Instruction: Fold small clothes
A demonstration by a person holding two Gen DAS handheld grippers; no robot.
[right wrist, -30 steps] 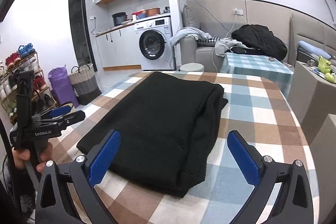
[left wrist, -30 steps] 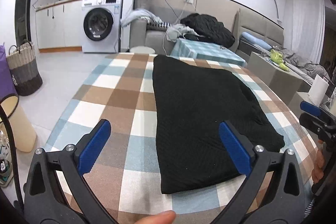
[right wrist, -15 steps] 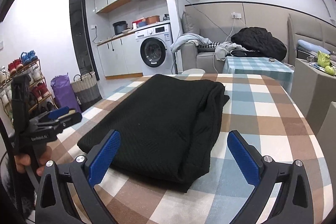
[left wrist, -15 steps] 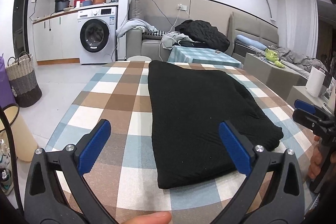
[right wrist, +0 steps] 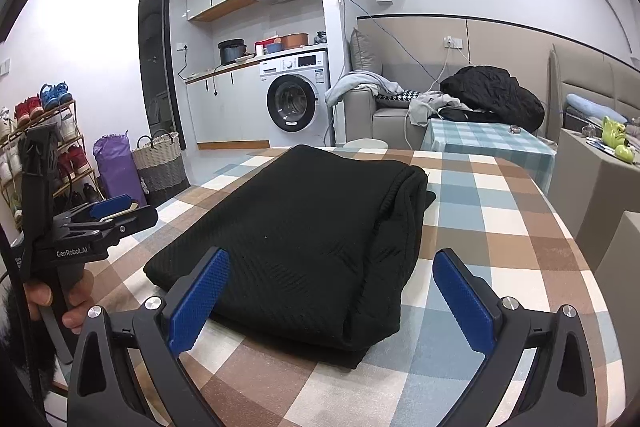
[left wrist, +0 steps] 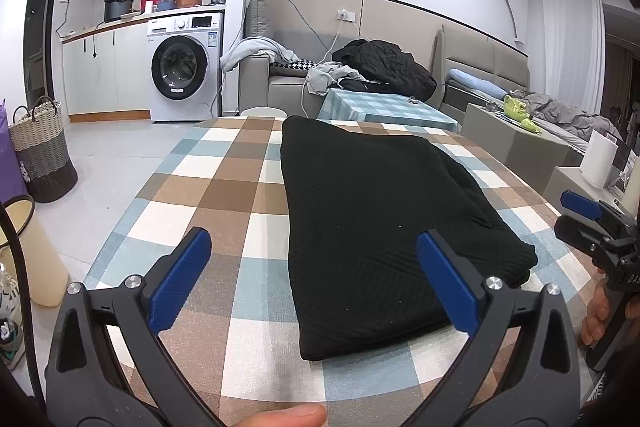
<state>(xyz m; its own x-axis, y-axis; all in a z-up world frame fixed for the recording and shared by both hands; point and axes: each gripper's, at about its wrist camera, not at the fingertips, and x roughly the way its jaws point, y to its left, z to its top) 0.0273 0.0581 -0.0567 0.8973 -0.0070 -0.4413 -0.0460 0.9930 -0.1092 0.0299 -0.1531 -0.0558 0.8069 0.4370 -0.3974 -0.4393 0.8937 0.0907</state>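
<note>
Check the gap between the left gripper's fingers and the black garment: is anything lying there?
Only bare checked tablecloth. In the left wrist view, the open left gripper hovers short of the black garment, touching nothing.

Over the last second I've tipped both cameras upward, so more wall and ceiling shows now. In my left view the garment (left wrist: 372,227) sits lower in the picture and looks flatter, its near edge closer to my left gripper (left wrist: 316,279). In my right view the right gripper (right wrist: 332,291) has dropped closer to the tabletop (right wrist: 500,227), and the garment (right wrist: 312,235) appears thicker, seen edge-on.
</note>
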